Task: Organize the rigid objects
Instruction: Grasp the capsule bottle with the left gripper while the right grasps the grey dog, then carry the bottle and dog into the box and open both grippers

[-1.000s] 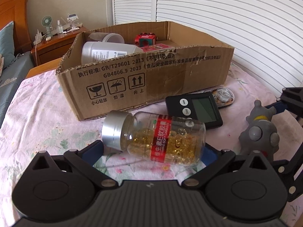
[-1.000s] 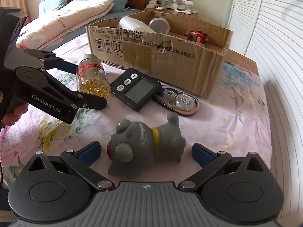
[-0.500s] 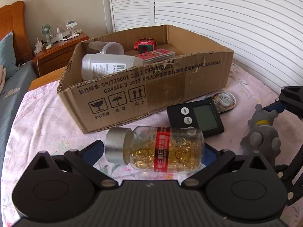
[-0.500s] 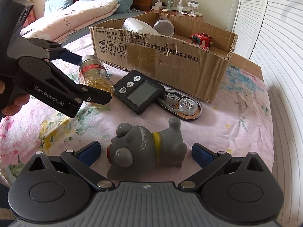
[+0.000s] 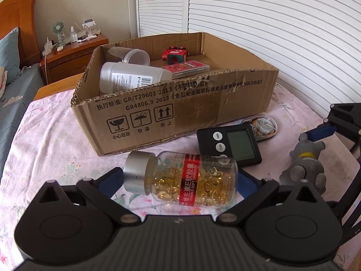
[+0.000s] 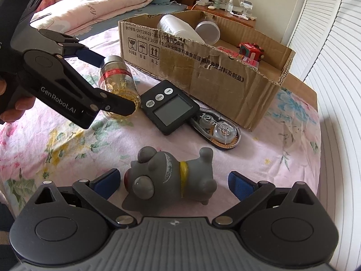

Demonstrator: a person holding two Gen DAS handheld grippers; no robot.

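My left gripper (image 5: 178, 180) is shut on a clear capsule bottle (image 5: 180, 181) with a silver cap and red label, held end to end and lifted above the bedspread; it also shows in the right wrist view (image 6: 118, 90). My right gripper (image 6: 173, 181) is open, its fingers either side of a grey toy dog (image 6: 171, 180) lying on the bedspread; the dog also shows in the left wrist view (image 5: 304, 164). The open cardboard box (image 5: 180, 106) stands beyond, holding a white bottle (image 5: 130, 79), a clear cup (image 5: 135, 57), a red toy (image 5: 174, 55) and a flat red case (image 5: 187, 68).
A black digital timer (image 6: 169, 108) and a correction tape dispenser (image 6: 218, 131) lie between the dog and the box (image 6: 225, 79). A wooden nightstand (image 5: 74, 54) with a small fan stands behind. White louvred doors run along the right. Pillows and a quilt lie on the bed at left.
My left gripper has lifted the capsule bottle off the bedspread and risen, so more of the box's inside shows. My right gripper stays open around the dog.
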